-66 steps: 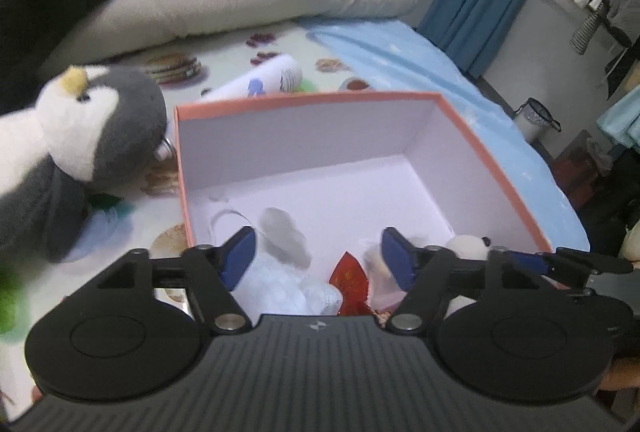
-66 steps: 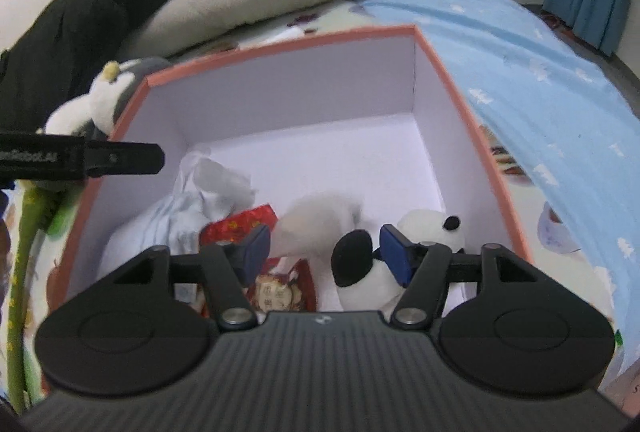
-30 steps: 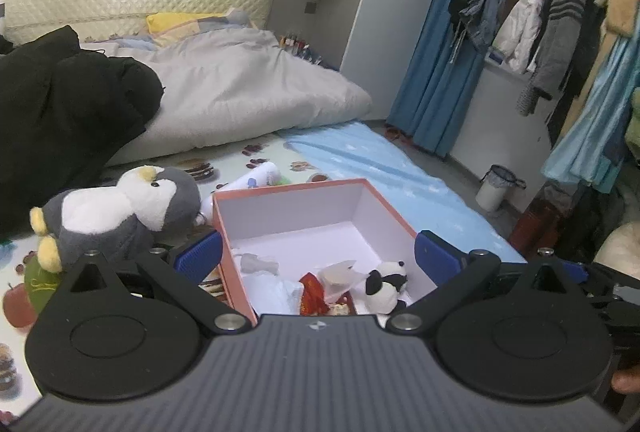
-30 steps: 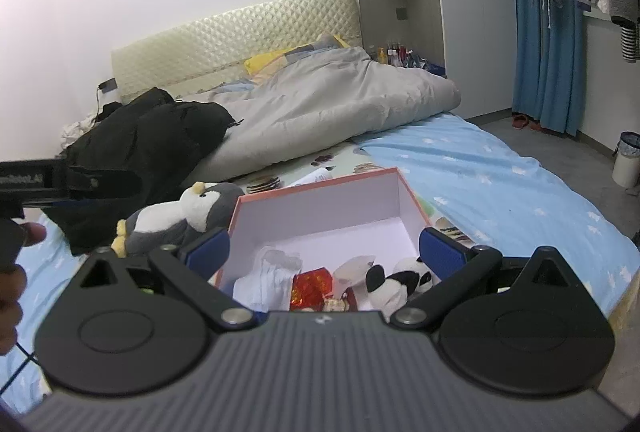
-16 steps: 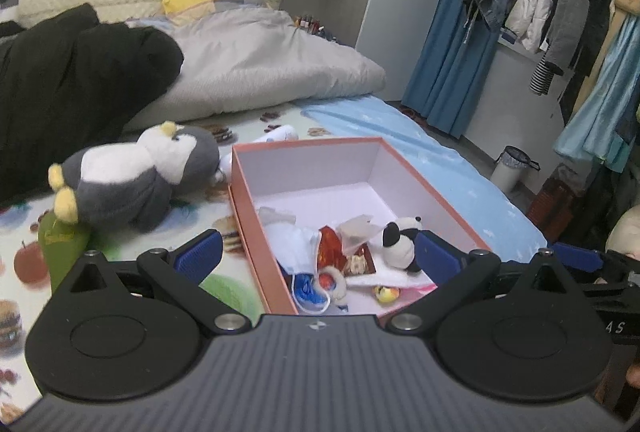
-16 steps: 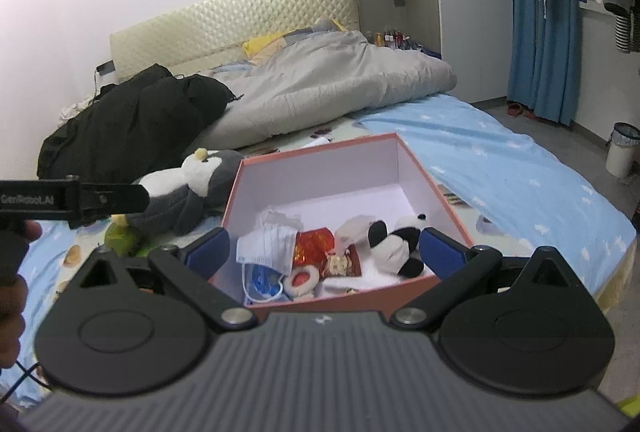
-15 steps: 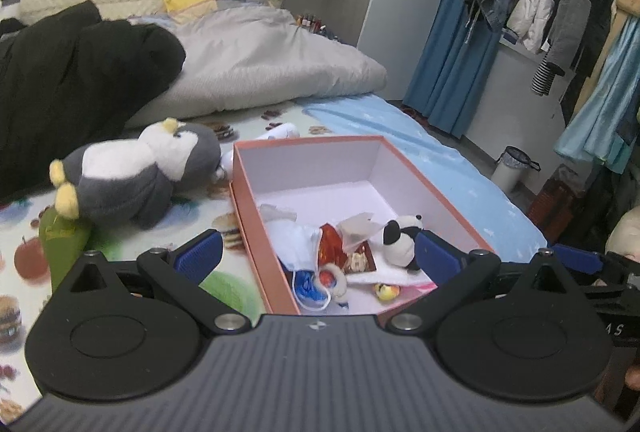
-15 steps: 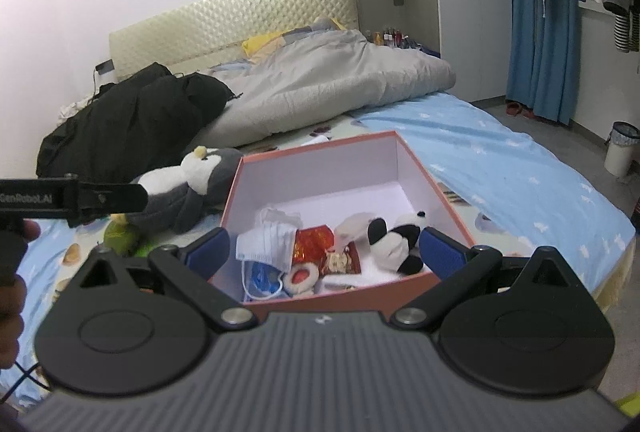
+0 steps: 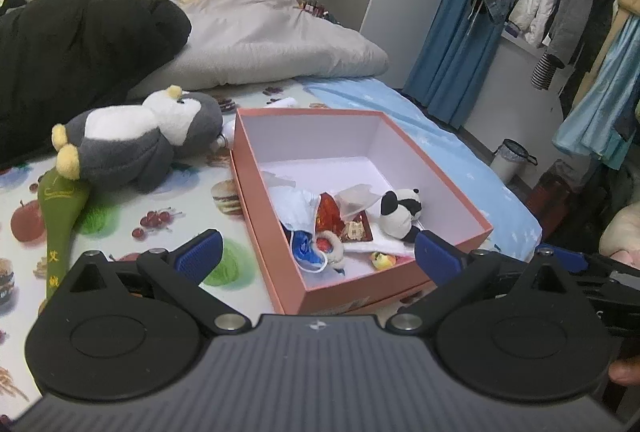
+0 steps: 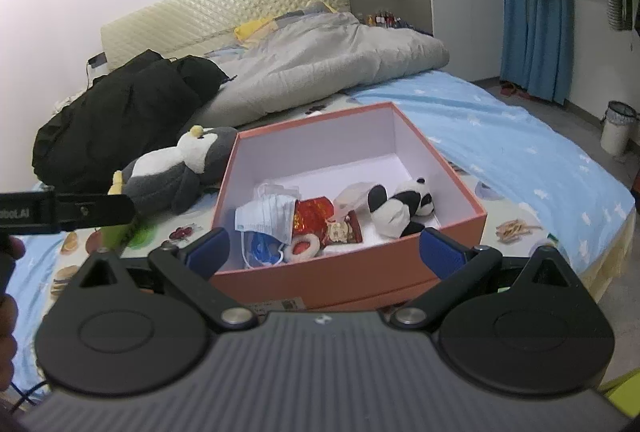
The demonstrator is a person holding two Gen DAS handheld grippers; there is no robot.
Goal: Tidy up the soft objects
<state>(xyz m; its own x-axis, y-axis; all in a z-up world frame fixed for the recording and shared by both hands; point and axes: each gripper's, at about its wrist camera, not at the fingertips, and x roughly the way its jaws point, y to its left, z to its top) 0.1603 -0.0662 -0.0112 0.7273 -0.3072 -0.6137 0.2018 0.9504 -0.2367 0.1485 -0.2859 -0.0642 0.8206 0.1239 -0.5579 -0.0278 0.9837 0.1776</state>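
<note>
Bed (image 9: pixel 120 208) beneath me — both my left gripper (image 9: pixel 318 256) and right gripper (image 10: pixel 324 250) spread wide, empty (panda toy (image 10: pixel 396 210) inside the box (image 10: pixel 348 274)).

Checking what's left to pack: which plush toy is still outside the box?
The grey-and-white penguin plush, lying on the mat left of the box; the small panda plush is already inside.

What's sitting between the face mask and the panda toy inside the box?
In the right wrist view, a red packet and a crumpled clear wrapper lie between the face mask and the panda toy.
</note>
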